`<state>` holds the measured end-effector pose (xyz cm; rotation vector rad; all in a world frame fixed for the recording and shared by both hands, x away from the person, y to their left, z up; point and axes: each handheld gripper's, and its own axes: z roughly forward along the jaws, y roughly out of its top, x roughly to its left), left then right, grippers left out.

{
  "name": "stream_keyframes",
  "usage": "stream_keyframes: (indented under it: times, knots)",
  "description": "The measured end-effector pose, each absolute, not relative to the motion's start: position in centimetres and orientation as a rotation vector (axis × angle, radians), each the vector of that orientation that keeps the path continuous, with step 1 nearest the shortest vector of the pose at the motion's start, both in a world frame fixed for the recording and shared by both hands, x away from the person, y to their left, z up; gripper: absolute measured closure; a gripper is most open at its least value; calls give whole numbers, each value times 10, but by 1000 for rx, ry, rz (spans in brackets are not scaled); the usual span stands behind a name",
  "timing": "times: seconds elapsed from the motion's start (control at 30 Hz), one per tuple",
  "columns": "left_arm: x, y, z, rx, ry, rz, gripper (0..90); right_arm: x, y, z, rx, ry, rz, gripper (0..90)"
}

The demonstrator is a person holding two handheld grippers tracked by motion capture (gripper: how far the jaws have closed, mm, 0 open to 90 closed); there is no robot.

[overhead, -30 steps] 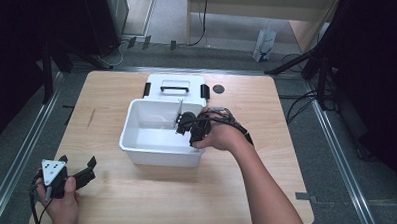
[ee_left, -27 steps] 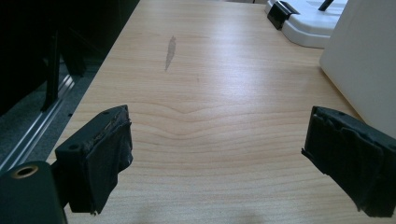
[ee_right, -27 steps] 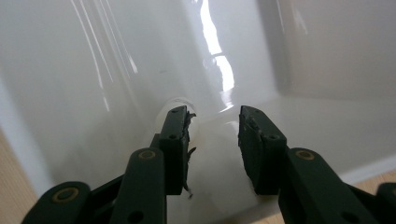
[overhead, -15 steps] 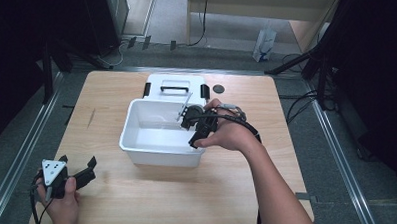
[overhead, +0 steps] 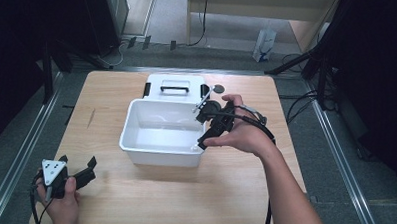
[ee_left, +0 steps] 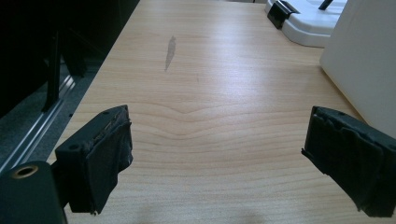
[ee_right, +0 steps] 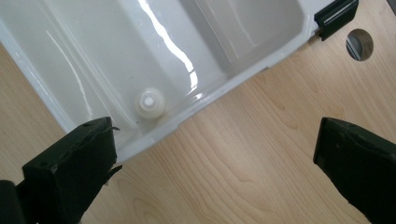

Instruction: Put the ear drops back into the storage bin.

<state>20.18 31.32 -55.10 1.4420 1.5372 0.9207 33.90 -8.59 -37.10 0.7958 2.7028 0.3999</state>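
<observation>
One light wooden table carries everything here, with a dark smear on its left part. A white rectangular plastic tub sits near its middle, and just behind the tub, touching or nearly so, lies a flat white lid with a black handle and black side latches. A small round hole pierces the tabletop right of the lid. The right gripper hangs over the tub's right rim, its jaws spread wide with nothing between them; below it, a small round white cap-like piece rests in the tub's corner. The left gripper rests at the table's near left corner, well apart from the tub, jaws likewise spread and empty.
</observation>
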Motion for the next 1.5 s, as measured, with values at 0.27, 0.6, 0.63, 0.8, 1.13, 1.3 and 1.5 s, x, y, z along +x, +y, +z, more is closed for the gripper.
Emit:
stream_keyframes:
  times: [0.27,0.6,0.63,0.8,1.13,1.3,1.5]
  knots:
    - [202,313,-551,1443,1536,923,83,332,-108,-377,866,2657,410,0]
    - [202,313,-551,1449,1534,928,83,325,-143,-398,958,2640,451,0]
    - [202,312,-551,1449,1533,928,83,325,-147,-400,964,2634,455,0]
    - [202,312,-551,1452,1534,930,83,320,-161,-410,971,2614,457,0]
    - [202,312,-551,1454,1533,931,83,306,-183,-430,1003,2539,498,0]
    - [201,312,-551,1456,1531,932,83,299,-195,-444,1044,2497,532,0]
    - [201,312,-551,1458,1532,933,83,289,-214,-459,1086,2444,575,0]
